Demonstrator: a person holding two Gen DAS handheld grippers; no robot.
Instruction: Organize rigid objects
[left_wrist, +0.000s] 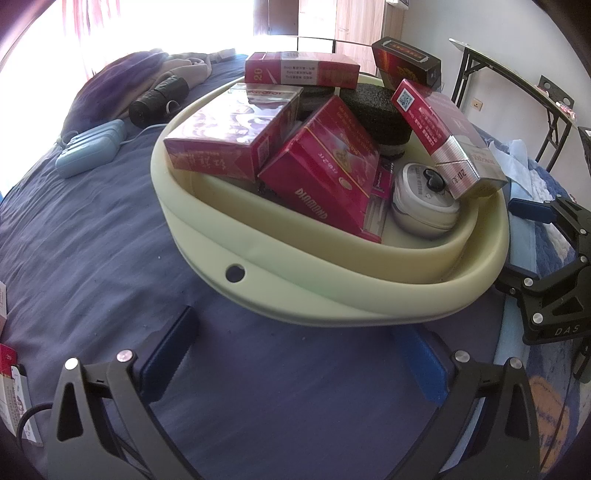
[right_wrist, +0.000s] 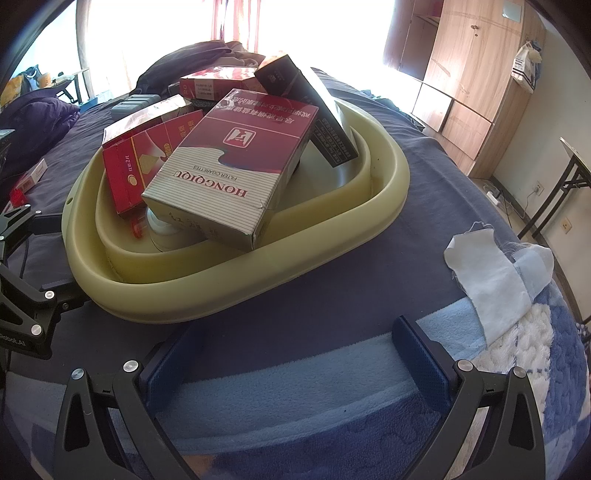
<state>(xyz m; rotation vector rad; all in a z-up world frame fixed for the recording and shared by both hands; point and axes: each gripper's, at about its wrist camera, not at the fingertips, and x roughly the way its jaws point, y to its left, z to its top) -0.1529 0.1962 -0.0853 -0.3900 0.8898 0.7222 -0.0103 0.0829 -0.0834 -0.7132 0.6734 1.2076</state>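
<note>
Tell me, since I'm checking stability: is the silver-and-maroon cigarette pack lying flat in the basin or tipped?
Tipped. The silver-and-maroon pack slants, its low end on the white round tin near the basin rim, its far end raised.

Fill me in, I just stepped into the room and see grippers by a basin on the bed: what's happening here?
A person is tidying small rigid items with two handheld grippers. A pale green basin on the bed is already piled with cigarette packs, a black sponge and a small round tin. Both the left gripper and right gripper are open and empty, resting just short of the basin. A few packs lie outside it on the bed.
</note>
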